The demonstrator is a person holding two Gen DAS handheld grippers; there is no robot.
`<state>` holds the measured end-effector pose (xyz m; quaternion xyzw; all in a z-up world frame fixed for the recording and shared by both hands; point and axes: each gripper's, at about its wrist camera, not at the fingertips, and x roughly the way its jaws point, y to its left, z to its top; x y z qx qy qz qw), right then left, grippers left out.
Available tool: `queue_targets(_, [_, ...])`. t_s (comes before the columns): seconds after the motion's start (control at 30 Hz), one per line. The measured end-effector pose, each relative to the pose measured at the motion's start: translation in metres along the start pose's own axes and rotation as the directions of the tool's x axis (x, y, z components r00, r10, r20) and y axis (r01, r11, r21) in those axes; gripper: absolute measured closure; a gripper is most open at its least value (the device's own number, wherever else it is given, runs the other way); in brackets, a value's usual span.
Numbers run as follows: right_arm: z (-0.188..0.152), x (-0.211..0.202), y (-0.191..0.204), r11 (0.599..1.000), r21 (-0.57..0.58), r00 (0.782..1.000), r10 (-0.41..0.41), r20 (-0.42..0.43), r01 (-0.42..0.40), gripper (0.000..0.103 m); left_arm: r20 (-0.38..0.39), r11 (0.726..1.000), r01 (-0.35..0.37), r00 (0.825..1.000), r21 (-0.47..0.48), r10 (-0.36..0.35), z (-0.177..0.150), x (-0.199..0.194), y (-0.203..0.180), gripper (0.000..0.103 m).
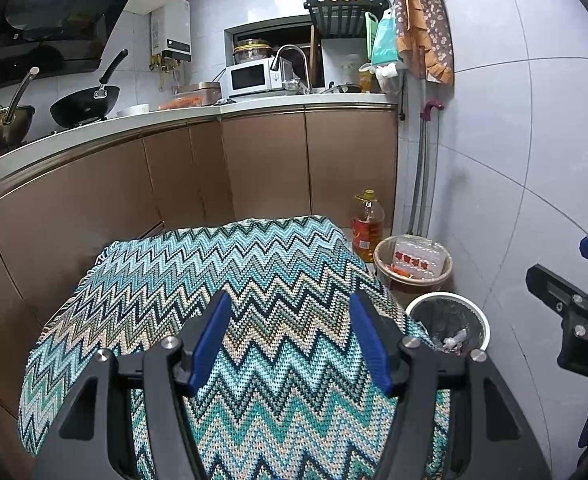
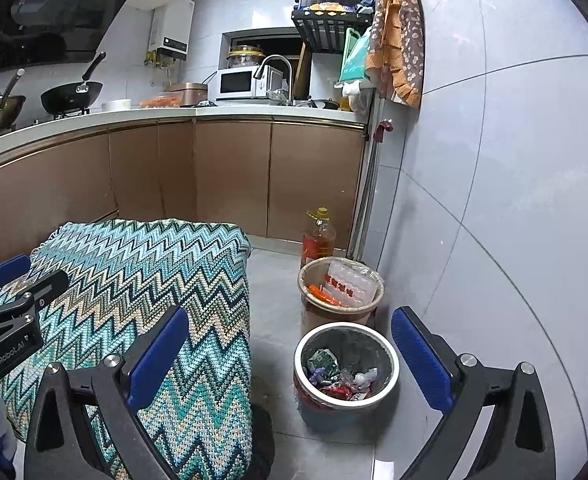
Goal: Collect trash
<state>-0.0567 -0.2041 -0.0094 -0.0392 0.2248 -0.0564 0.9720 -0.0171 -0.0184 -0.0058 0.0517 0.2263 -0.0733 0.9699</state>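
A white-rimmed bin with a dark liner stands on the floor by the wall and holds crumpled wrappers. Behind it is a brown bin with a clear plastic package in it. My right gripper hangs open above the floor, the white-rimmed bin showing between its blue fingers, and holds nothing. My left gripper is open over a zigzag-patterned cloth, also with nothing in it. The white-rimmed bin and brown bin lie to its right.
The zigzag cloth covers a low stand left of the bins. An oil bottle stands behind the brown bin. A mop handle leans in the corner. Brown cabinets run along the back and left.
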Motion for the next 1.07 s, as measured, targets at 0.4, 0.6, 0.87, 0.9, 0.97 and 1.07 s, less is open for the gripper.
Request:
queue_targets(0.4, [0.009,0.029,0.002,1.000,0.008,0.999,0.029,-0.015,-0.029,0.001,0.012,1.000,-0.022,1.000,-0.003,0.022,0.015,0.027,0.004,0.044])
queue_targets(0.6, [0.011,0.041,0.000,0.999,0.012,0.999,0.032,-0.022,-0.032,0.001,-0.012,1.000,-0.015,1.000,0.012,0.016,0.019,0.043,0.001,0.044])
queue_targets(0.87, [0.014,0.055,-0.002,0.998,0.027,0.998,0.052,-0.025,-0.052,0.001,-0.036,1.000,-0.011,0.999,0.017,0.012,0.019,0.058,0.000,0.044])
queue_targets(0.9, [0.014,0.057,-0.001,0.998,0.026,0.998,0.054,-0.028,-0.053,0.001,-0.038,1.000,-0.011,0.999,0.019,0.012,0.019,0.059,0.001,0.043])
queue_targets(0.97, [0.015,0.060,0.000,0.998,0.024,0.998,0.055,-0.032,-0.054,0.001,-0.041,1.000,-0.008,0.999,0.019,0.009,0.020,0.061,0.003,0.044])
queue_targets(1.07, [0.015,0.063,0.000,0.998,0.020,0.998,0.055,-0.038,-0.054,0.001,-0.045,1.000,-0.007,0.999,0.014,0.007,0.020,0.064,0.004,0.044])
